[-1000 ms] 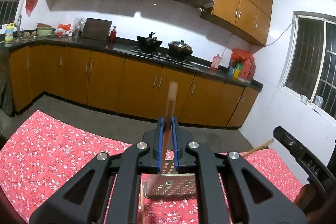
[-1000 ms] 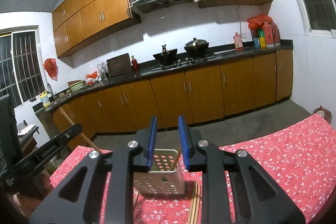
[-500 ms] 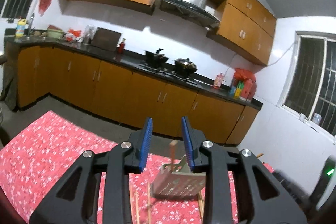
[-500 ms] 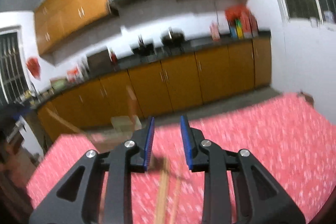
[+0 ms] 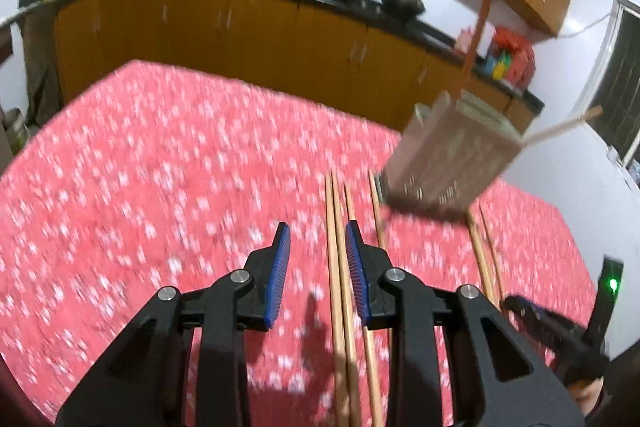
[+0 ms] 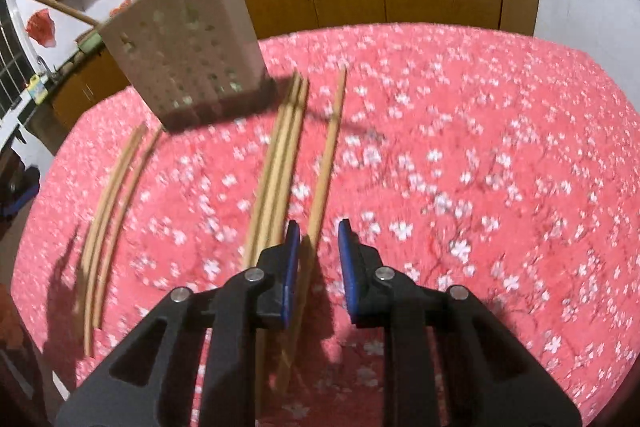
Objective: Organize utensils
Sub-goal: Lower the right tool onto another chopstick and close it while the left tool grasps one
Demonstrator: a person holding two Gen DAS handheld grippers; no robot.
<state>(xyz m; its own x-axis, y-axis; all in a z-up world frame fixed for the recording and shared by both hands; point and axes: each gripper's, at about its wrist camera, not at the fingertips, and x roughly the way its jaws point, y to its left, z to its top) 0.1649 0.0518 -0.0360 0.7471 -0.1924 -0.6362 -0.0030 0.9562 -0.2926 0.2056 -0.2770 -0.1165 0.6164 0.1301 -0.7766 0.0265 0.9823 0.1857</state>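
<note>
A beige perforated utensil holder stands on the red floral tablecloth, with two chopsticks sticking out of it. Several loose wooden chopsticks lie in front of it. My left gripper is open low over a pair of chopsticks that runs between its blue pads. My right gripper hangs over a single chopstick. Its jaws are closing, the stick lies beside the left pad, and the pads do not press on it.
Three more chopsticks lie just left of the single one, and another pair lies further left. Wooden cabinets under a dark counter stand beyond the table's far edge. Another black tool with a green light shows at the lower right.
The left gripper let go of the chopstick it held over the holder and opened. Both grippers then dropped and tilted down to the loose chopsticks on the cloth.
</note>
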